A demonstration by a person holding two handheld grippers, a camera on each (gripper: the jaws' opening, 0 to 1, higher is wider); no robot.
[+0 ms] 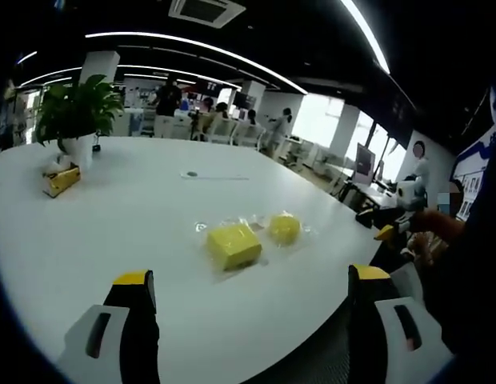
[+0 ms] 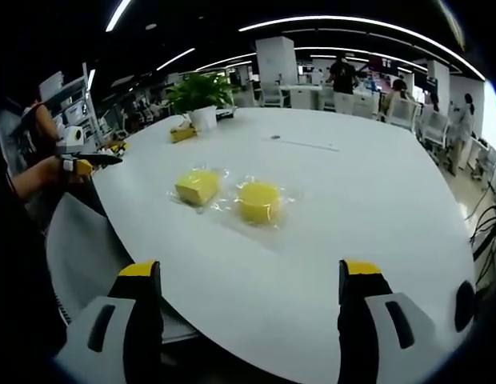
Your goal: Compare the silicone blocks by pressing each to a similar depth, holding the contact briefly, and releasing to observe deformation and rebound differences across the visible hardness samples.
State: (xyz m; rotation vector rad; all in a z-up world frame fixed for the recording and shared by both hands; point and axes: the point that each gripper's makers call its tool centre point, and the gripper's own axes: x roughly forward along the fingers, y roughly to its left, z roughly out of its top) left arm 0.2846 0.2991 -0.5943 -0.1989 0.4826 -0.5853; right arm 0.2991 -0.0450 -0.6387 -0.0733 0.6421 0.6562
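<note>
Two yellow silicone samples lie on clear plastic wrap on the white table [image 1: 112, 232]. A square block [image 1: 233, 245] lies left of a round block [image 1: 285, 229] in the left gripper view. In the right gripper view the square block [image 2: 197, 186] and round block [image 2: 258, 202] sit side by side at mid-table. My left gripper [image 1: 251, 277] is open, short of the blocks, holding nothing. My right gripper [image 2: 250, 270] is open too, well back from both blocks near the table edge. The right gripper [image 1: 388, 232] shows at the right, hand-held; the left gripper [image 2: 88, 162] shows at the left.
A potted plant [image 1: 76, 112] and a small yellow box [image 1: 62, 180] stand at the table's far end, also seen as plant [image 2: 200, 94] and box [image 2: 182, 134]. A thin strip with a dark dot [image 2: 300, 144] lies beyond the blocks. People and chairs fill the office behind.
</note>
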